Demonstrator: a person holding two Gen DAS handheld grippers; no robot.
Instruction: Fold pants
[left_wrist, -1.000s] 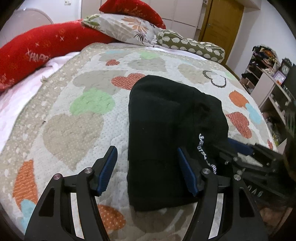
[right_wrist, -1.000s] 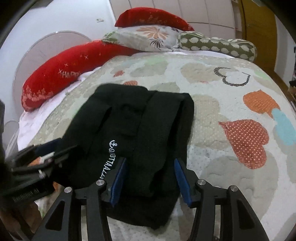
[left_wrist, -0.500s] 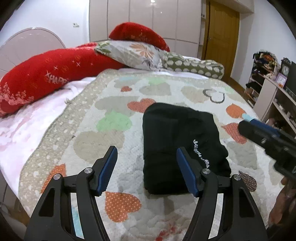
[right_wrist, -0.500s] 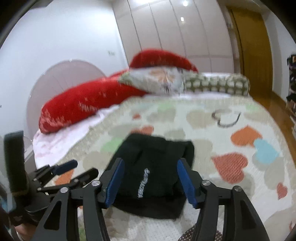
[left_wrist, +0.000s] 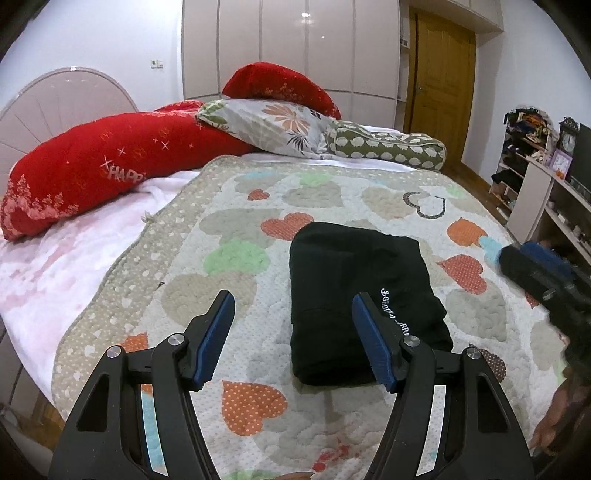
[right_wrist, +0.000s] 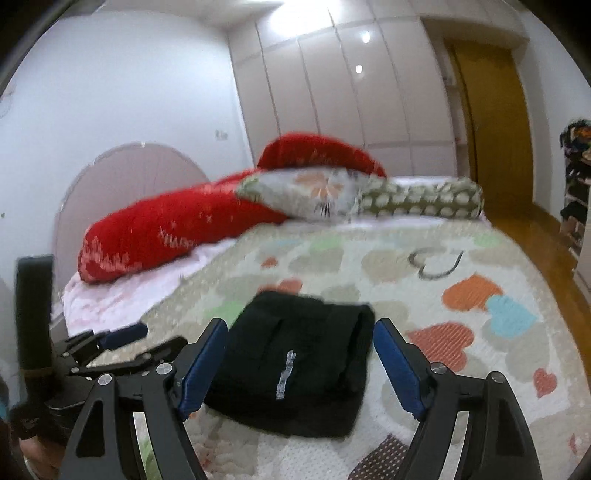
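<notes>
A home bedroom: a bed with a rounded headboard (left_wrist: 55, 99) and a heart-patterned quilt (left_wrist: 236, 258), red, floral and dotted pillows (left_wrist: 280, 122) piled at the far end. Glossy wardrobe doors (left_wrist: 288, 48) and a wooden door (left_wrist: 439, 85) line the far wall, with cluttered shelves (left_wrist: 528, 162) at the right.

Ceiling lights (right_wrist: 364, 37) are glaring off the glossy wardrobe (left_wrist: 295, 48) and lighting the room evenly, with only soft shadows. The left view is showing sharp, though the right gripper (left_wrist: 543, 277) at its edge is smearing. The right view is blurring throughout, pillows (right_wrist: 207, 218) and pants (right_wrist: 295, 362) streaking. Fisheye bending and dark corners are framing both.
</notes>
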